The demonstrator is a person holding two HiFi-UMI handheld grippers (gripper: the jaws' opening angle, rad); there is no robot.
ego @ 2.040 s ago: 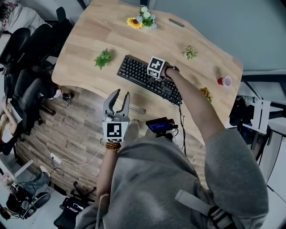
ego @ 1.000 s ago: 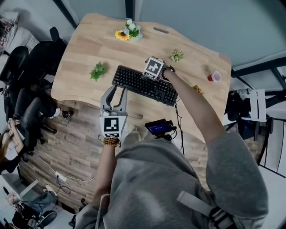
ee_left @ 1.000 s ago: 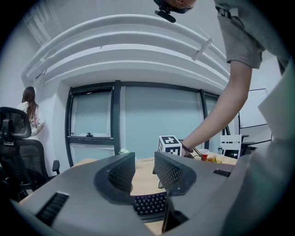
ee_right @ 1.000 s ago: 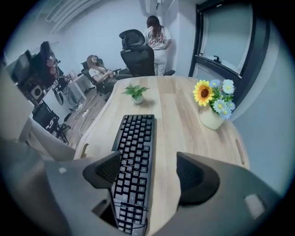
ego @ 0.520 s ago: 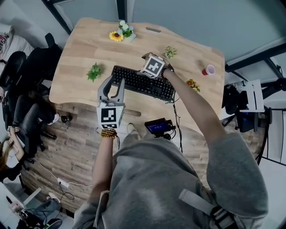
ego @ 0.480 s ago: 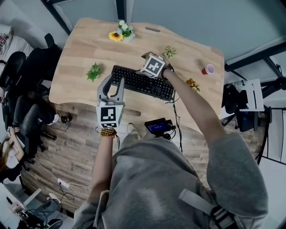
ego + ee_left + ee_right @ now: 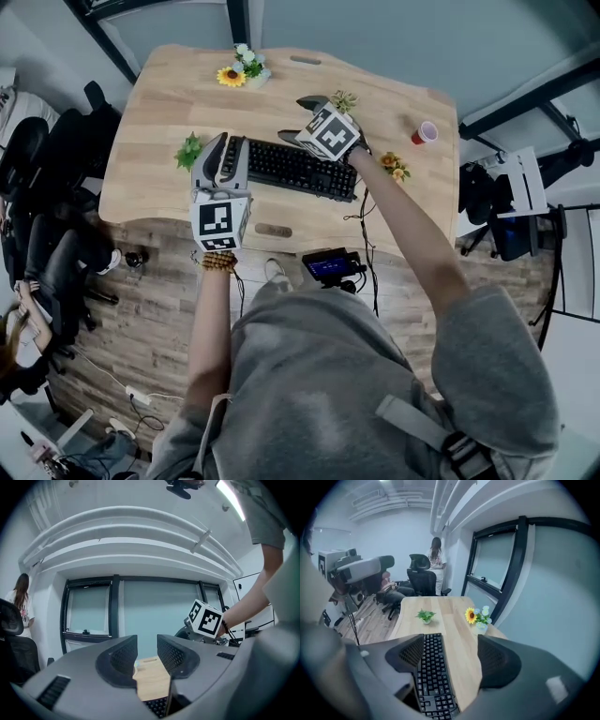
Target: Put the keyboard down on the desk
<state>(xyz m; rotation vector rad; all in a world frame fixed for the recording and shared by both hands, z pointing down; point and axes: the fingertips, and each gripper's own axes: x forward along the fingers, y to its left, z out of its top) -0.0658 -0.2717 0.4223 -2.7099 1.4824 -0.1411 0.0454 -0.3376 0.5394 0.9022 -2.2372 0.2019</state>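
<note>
The black keyboard (image 7: 291, 169) lies flat on the wooden desk (image 7: 169, 94), its cable trailing off the front edge. My right gripper (image 7: 302, 119) hovers above the keyboard's far edge near its right half. Its jaws stand wide and are closing, with no pad pressing on anything. In the right gripper view the keyboard (image 7: 431, 672) runs lengthwise below and between the jaws of the right gripper (image 7: 452, 660). My left gripper (image 7: 225, 155) is at the keyboard's left end, open with a narrow gap. Nothing is between the jaws of the left gripper (image 7: 145, 660).
A sunflower vase (image 7: 234, 73) stands at the desk's far edge, with a green plant (image 7: 188, 150) left of the keyboard and a small plant (image 7: 342, 98) beside the right gripper. Further right are a red cup (image 7: 424, 132) and orange flowers (image 7: 391, 166). Office chairs (image 7: 56, 169) stand left.
My left gripper has moved forward from the floor side to the keyboard's left end. The right gripper has risen off the keyboard's far edge. The keyboard stays flat on the desk.
</note>
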